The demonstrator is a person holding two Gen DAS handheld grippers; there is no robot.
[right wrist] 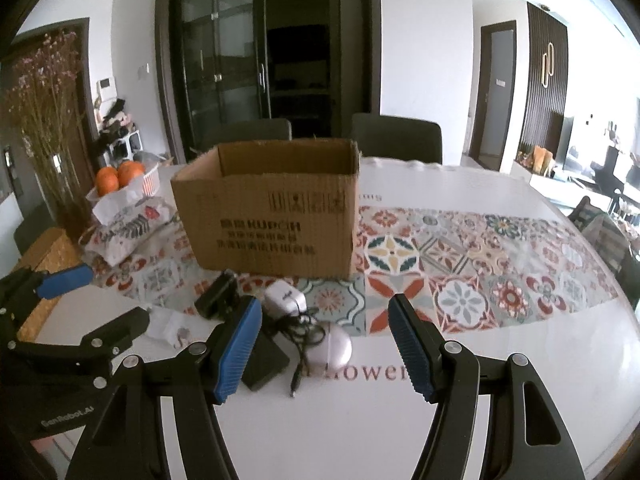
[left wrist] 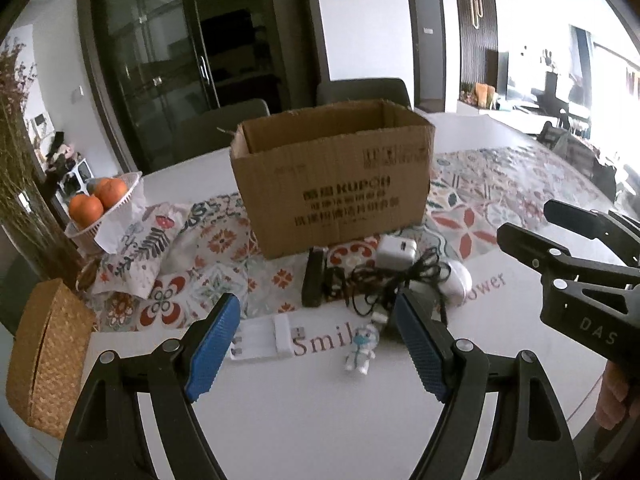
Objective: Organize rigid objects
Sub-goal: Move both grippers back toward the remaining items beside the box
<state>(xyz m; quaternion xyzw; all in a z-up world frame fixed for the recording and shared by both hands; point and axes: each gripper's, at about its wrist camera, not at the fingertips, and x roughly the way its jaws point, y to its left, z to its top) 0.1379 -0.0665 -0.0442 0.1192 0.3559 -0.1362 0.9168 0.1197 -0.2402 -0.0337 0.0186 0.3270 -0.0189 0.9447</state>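
Bare white bench (right wrist: 500,364) lies open in front of both tongs, out to its rounded right edge. The left tongs (left wrist: 320,344) and right tongs (right wrist: 324,348) are spread wide, holding nothing. One open cardboard box (left wrist: 336,184) stands on the patterned runner (right wrist: 460,264); before it huddle a white charger (left wrist: 396,254), tangled black cable (left wrist: 384,280), and one small figurine (left wrist: 362,350). At left, one basket (left wrist: 120,200) of oranges

Dining room interior: white round table (right wrist: 500,380) partly covered by a floral-patterned runner (right wrist: 460,248); behind it, two dark upholstered chairs (right wrist: 396,136) and a dark-framed glass-door cabinet (right wrist: 224,60) against a white wall (right wrist: 424,40); right of the cabinet, a dark slatted wall panel (right wrist: 546,80) and bright daylight
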